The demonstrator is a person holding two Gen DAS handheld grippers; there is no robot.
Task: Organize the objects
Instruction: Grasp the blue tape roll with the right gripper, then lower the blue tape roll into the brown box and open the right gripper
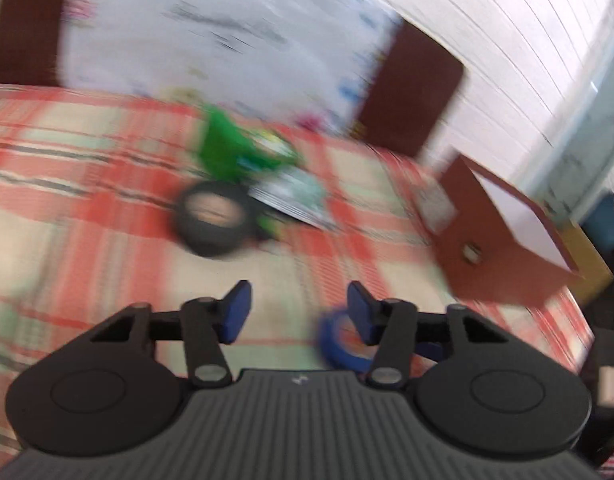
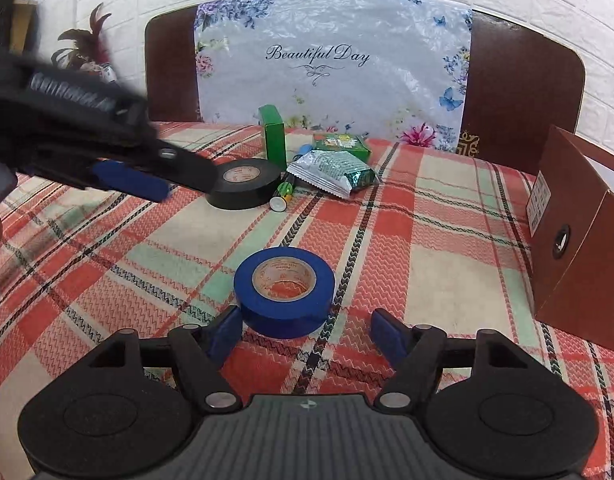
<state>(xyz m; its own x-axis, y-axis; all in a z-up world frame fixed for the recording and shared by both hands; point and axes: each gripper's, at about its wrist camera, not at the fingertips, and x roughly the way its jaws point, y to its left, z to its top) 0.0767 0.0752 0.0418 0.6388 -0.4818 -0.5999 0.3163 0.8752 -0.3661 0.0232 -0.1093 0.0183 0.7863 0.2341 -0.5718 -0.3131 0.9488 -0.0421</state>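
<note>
— Blue tape (image 2: 283, 292) lies flat on the plaid cloth (image 2: 427, 264), just ahead of the right gripper (image 2: 307, 334), jaws apart and empty.
— So it's the pick-up step?
— Looks so: ease forward, straddle the roll, then close. Farther off, the left gripper (image 2: 147, 178) hangs open, holding nothing, by the black tape (image 2: 243, 184).
— And the box (image 2: 579, 248)?
— Off right, probably the goal.

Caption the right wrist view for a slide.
Right gripper open behind a blue tape roll on the plaid tablecloth; left gripper near black tape.
</note>
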